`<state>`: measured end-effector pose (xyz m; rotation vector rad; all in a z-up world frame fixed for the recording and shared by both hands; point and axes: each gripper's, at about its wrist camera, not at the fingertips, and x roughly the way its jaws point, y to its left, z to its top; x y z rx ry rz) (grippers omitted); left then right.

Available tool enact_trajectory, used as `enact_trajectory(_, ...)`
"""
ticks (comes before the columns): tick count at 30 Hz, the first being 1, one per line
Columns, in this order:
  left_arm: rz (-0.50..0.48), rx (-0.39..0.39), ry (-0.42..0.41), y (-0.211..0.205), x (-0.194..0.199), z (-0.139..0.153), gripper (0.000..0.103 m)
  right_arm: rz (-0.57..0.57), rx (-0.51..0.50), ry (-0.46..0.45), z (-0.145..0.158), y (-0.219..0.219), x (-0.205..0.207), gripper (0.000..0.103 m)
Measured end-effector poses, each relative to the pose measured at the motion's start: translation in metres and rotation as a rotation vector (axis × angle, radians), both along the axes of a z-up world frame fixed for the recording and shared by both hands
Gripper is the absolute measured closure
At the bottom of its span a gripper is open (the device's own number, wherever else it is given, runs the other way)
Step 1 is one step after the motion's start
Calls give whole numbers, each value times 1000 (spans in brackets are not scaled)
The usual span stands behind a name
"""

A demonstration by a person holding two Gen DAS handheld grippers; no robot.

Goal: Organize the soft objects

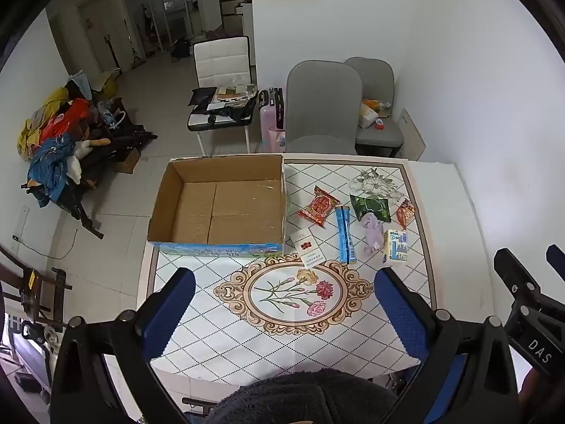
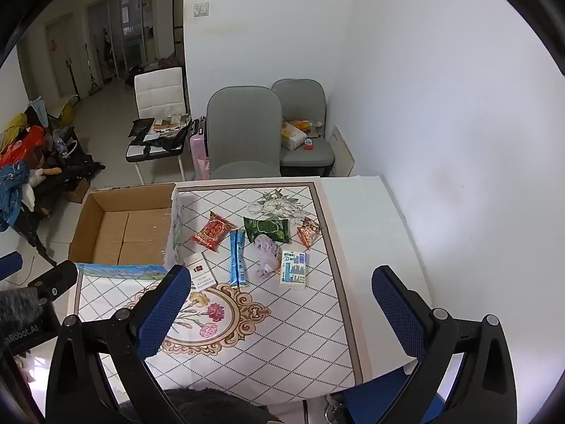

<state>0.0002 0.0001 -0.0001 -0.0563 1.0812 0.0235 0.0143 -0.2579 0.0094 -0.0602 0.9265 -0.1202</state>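
- Soft packets lie in a loose cluster on the tabletop (image 2: 282, 335), right of the cardboard box (image 1: 219, 208): red snack bag (image 2: 213, 235), green snack bag (image 2: 267, 229), small orange packet (image 2: 308, 232), blue stick pack (image 2: 237, 258), crumpled lilac cloth (image 2: 265, 254) and tissue pack (image 2: 293, 268).
- A white-and-red carton (image 2: 200, 271) sits just beside the box's near right corner.
- The box stands open at the tabletop's far left, nothing visible inside.
- Left gripper (image 1: 284, 304) hovers above the floral medallion, fingers spread wide, holding nothing.
- Right gripper (image 2: 282, 300) hangs near the tabletop's front, fingers likewise apart and bare.
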Motion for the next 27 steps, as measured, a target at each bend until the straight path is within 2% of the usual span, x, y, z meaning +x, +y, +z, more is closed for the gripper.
enact_trajectory(12,5,12,-11,13,0,9,0,4,-20,-10,1,2,1,0)
enact_trajectory(27,17,24,-20,-3,-4,3,0,8,-12,-18,5,-1,-1,0)
